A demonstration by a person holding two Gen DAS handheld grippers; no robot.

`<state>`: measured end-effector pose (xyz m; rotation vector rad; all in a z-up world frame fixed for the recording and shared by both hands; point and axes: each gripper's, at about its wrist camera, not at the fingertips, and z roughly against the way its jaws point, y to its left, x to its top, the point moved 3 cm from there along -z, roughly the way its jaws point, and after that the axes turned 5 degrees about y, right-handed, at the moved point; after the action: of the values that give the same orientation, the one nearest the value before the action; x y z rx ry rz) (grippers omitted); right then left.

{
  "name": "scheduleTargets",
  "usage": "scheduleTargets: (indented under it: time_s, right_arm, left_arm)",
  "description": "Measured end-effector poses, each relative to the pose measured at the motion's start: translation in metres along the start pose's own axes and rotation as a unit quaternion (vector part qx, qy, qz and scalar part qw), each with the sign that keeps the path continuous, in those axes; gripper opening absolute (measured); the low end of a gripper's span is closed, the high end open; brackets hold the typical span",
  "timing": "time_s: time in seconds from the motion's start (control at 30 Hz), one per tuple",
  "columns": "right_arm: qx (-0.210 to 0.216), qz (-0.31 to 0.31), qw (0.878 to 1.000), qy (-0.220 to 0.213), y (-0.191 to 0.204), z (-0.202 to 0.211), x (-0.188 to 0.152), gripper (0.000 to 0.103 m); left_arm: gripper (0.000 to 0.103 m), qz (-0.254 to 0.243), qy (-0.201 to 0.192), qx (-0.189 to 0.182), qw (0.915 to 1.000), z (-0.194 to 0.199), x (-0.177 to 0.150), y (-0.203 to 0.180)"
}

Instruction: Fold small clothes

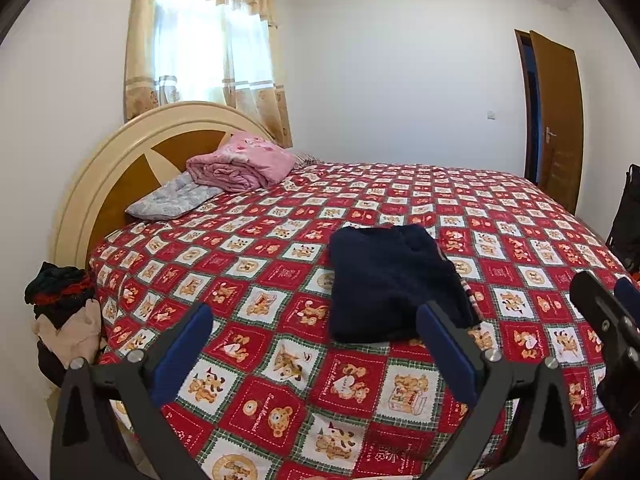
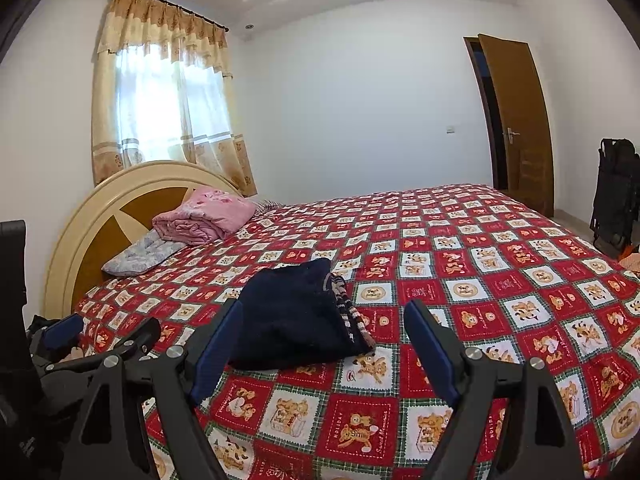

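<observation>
Navy garment [image 1: 396, 284] lies folded into a compact block on the bedspread [image 1: 280, 360], toward the near edge of the bed, stripe trim showing along its right side. Reads as one fold finished, or close to it. Next move likely calls for setting this piece aside or fetching another from the clothes pile [image 1: 64, 312] off the bed's left corner by the headboard. Left gripper [image 1: 316, 344] spread wide, holding nothing, above the bedspread short of the garment. Right gripper [image 2: 324, 344] equally spread, empty, touching nothing.

"HOLIDAY" and, seemingly, "Sweet Memories" on the bedspread [image 2: 500, 240] red squares.
</observation>
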<state>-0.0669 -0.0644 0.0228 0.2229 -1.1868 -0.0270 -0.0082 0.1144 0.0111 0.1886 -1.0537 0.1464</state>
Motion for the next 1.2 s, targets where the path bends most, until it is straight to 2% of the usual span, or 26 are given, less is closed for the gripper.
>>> scheduleTargets:
  time_s: [0.57,0.8,1.0,1.1,1.2]
  right_arm:
    - [-0.002,0.0,1.0,0.009,0.0002,-0.0036,-0.0054,0.083]
    - [-0.005,-0.005,1.0,0.013,-0.0036,-0.0046,-0.0068,0.083]
    - [-0.006,-0.004,1.0,0.015,-0.0036,-0.0052,-0.0075,0.083]
    - [-0.006,-0.005,1.0,0.014,-0.0038,-0.0052,-0.0073,0.083]
    - [-0.005,-0.006,1.0,0.014,-0.0041,-0.0059,-0.0076,0.083]
  left_arm:
    - [0.103,0.002,0.008,-0.006,1.0,-0.0022,-0.0001,0.0023]
    - [0.103,-0.006,0.001,0.005,1.0,-0.0023,0.0007,0.0006]
    - [0.103,-0.004,0.005,-0.026,0.9996,-0.0031,0.0023,-0.0011]
    - [0.103,-0.004,0.007,-0.053,0.9986,-0.0025,0.0015,-0.0031]
    - [0.103,-0.009,0.005,-0.06,0.9981,-0.0026,0.0005,-0.0062]
